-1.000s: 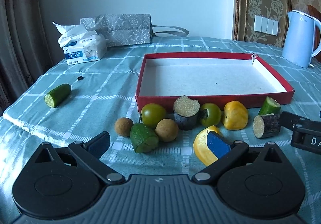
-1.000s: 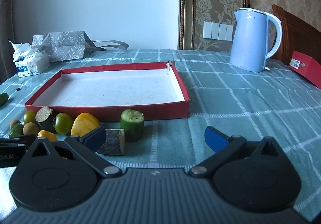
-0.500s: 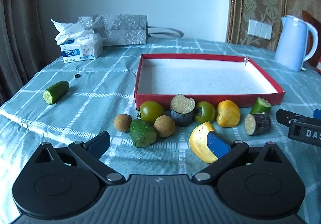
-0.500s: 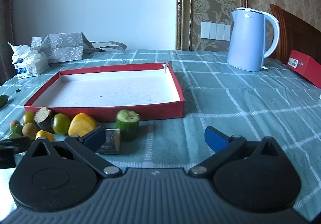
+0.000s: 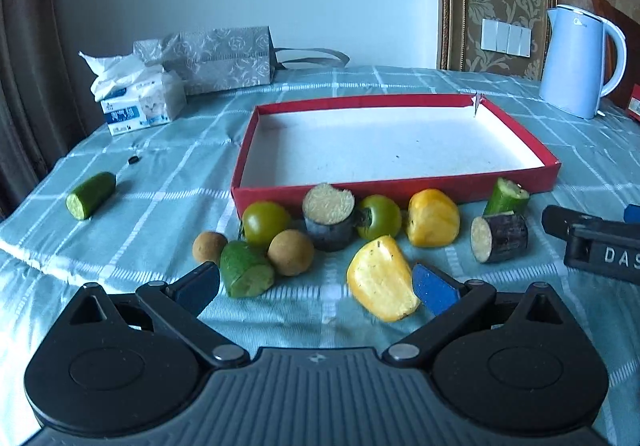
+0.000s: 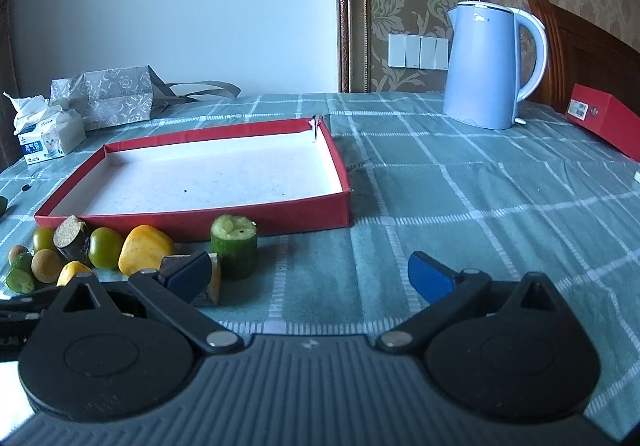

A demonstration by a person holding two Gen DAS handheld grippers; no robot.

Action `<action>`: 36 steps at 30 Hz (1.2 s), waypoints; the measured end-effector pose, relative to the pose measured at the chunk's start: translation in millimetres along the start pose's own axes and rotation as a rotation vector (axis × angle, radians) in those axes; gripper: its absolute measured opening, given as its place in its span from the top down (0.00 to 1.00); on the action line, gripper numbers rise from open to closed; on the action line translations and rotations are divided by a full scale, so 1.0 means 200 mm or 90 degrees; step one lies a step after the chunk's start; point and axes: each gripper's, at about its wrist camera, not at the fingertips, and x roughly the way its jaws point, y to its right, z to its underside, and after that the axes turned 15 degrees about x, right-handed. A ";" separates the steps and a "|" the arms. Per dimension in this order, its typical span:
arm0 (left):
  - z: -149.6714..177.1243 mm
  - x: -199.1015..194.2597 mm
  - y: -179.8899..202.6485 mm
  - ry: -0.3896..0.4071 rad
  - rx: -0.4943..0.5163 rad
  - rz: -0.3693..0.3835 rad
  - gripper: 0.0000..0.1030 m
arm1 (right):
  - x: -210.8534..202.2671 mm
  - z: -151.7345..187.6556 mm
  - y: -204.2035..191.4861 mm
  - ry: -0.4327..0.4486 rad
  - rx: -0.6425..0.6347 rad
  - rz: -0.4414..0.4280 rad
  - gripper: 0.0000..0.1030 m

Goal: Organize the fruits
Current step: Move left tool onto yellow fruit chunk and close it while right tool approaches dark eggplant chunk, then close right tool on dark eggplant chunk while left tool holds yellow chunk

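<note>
Two handheld grippers hover low over a table covered in a teal checked tablecloth (image 5: 160, 182), and the scene reads from left to right.

At far left a short green cucumber piece (image 5: 91, 195) lies alone on its side, well apart from the rest. Behind it stands a white tissue pack (image 5: 138, 102) with a grey patterned paper bag (image 5: 224, 58) just beside it.

The left gripper (image 5: 316, 282) has its blue-padded jaws wide apart, holding nothing. Between and just beyond its fingertips sit a small round brown fruit (image 5: 209, 246), a cut green cucumber chunk (image 5: 246, 269), a second round brown fruit (image 5: 291, 252) and a yellow fruit wedge (image 5: 382, 278), which is close against the right finger pad.

Behind these, along the near wall of a shallow red cardboard tray with a white floor (image 5: 400, 188), stand a green tomato (image 5: 266, 223), a dark-skinned stalk segment with a pale cut top (image 5: 329, 220), a second green tomato (image 5: 379, 216), a yellow fruit piece (image 5: 433, 217), a dark stalk piece lying on its side (image 5: 499, 237) and an upright cucumber stub (image 5: 507, 199). All of the fruit lies outside the tray.

The right gripper (image 6: 310, 274) also has its jaws spread wide and holds nothing; its left finger partly hides the stalk piece, and its right finger is over bare cloth.

At far right stand a pale blue electric kettle (image 6: 486, 64) and a flat red box (image 6: 604, 118).
</note>
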 end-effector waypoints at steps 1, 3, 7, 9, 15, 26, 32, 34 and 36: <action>0.00 0.01 0.00 -0.006 0.000 0.002 0.00 | 0.00 0.00 0.00 0.001 0.001 0.001 0.00; -0.01 0.02 0.01 -0.015 -0.001 0.012 0.00 | 0.00 0.00 0.01 0.003 0.000 0.001 0.00; 0.00 0.03 0.02 -0.016 -0.002 0.021 0.00 | 0.00 0.00 0.01 0.006 0.000 0.003 0.00; 0.00 0.04 0.03 -0.015 0.000 0.020 0.00 | 0.00 0.00 0.01 0.005 0.002 0.002 0.00; 0.01 0.05 0.02 -0.007 -0.007 0.024 0.00 | 0.00 0.00 0.01 0.005 0.002 0.002 0.00; 0.03 0.11 0.04 -0.008 -0.002 0.056 0.10 | 0.00 0.00 0.01 0.010 -0.005 -0.001 0.00; 0.00 0.12 0.05 -0.008 -0.013 0.082 0.46 | 0.01 0.00 0.04 0.012 0.002 0.004 0.00; -0.01 0.12 0.07 -0.006 -0.005 0.085 0.52 | 0.02 0.00 0.05 0.009 0.004 0.003 0.00; -0.01 0.11 0.09 -0.001 0.010 0.086 0.58 | 0.02 0.00 0.05 0.008 0.004 0.002 0.00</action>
